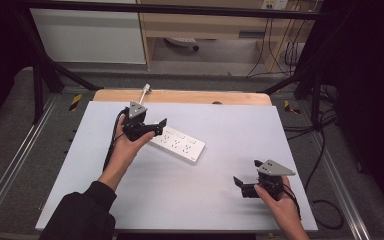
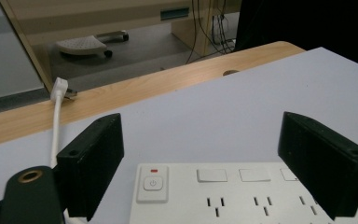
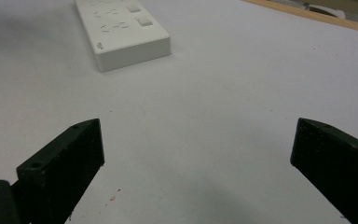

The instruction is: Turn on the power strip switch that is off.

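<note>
Strip (image 1: pixel 177 142): white, flat, rows of sockets, lying at the table's (image 1: pixel 220 200) centre, towards 11 o'clock.
Left gripper (image 1: pixel 161 126): jaws apart, straddling the strip's switch end, not pressing.
Right gripper (image 1: pixel 238 184): jaws wide, nothing between, at 4 o'clock.
Left gripper view: power button (image 2: pixel 153 183) with red mark (unreadable from above), white cord (image 2: pixel 56 126).

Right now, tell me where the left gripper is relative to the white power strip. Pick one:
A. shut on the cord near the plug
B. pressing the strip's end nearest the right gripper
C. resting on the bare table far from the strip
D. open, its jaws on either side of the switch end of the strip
D: the left gripper stands open, with the switch end of the power strip between its jaws.
</note>
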Demonstrator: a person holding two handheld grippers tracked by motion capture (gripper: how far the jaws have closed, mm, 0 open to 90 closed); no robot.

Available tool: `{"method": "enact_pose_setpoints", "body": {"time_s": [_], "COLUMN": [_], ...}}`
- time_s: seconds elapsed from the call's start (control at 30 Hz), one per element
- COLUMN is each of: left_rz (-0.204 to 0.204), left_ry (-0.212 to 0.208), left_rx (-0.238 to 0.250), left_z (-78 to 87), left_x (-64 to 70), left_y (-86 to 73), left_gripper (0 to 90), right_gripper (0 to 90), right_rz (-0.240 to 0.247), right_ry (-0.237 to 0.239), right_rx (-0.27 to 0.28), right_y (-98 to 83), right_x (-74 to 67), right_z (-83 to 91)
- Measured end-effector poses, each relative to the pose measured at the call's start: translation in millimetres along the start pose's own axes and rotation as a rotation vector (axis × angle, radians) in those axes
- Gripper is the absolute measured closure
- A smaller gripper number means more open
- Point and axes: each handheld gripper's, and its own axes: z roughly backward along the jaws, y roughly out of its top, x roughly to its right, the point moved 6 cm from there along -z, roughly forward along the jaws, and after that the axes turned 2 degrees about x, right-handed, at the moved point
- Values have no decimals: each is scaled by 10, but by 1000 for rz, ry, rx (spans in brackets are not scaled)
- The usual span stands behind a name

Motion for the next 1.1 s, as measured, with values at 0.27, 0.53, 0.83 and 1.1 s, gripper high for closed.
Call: {"method": "enact_pose_setpoints", "body": {"time_s": [0.27, 0.53, 0.83, 1.1], "left_rz": [-14, 0, -12, -29], "left_ry": [2, 7, 25, 23], "left_rx": [-52, -92, -117, -117], "left_z": [-121, -234, -304, -338], "left_x": [22, 3, -10, 2], "left_y": [-100, -194, -255, -265], "left_gripper": [176, 273, 522, 729], "right_gripper": [33, 33, 33, 33], "right_rz": [-2, -10, -10, -13], "right_ry": [-6, -4, -1, -1], "right_rx": [1, 0, 4, 4], "right_y": [-1, -4, 6, 9], "right_x": [7, 18, 10, -6], "right_z": [-1, -10, -23, -19]}}
